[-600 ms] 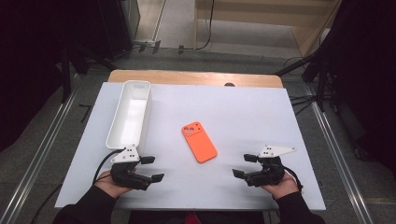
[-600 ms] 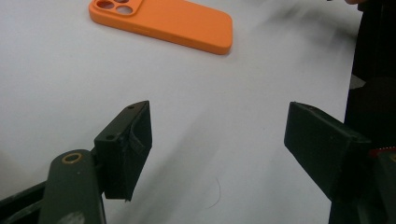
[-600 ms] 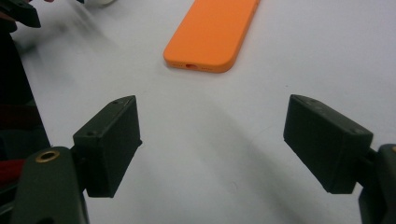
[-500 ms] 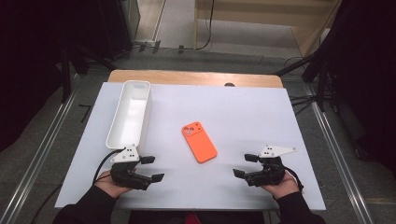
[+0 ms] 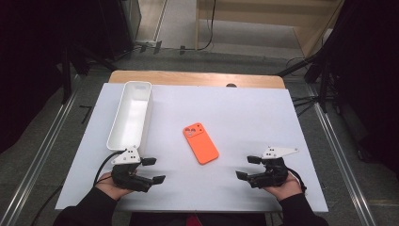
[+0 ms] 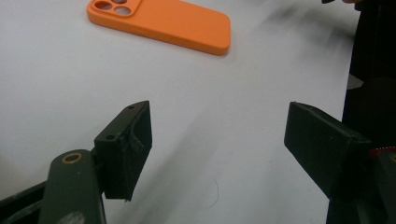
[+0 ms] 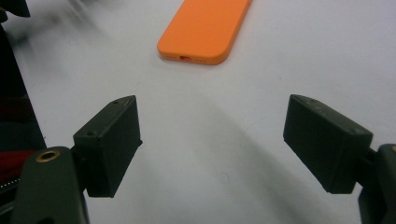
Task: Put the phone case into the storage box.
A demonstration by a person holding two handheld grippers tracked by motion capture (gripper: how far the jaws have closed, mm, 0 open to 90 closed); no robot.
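White table (image 5: 263,122): orange phone case (image 7: 205,28), its far end cropped by the frame.

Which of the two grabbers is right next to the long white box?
The left gripper. It sits just below the near end of the white tray, while the right gripper lies across the table, past the orange phone.

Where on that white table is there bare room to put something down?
Widest free patch: right of the orange phone case, up to the table's far edge. Also bare: the front strip between the left gripper and right gripper. Crowded: the left edge, beside the white tray.
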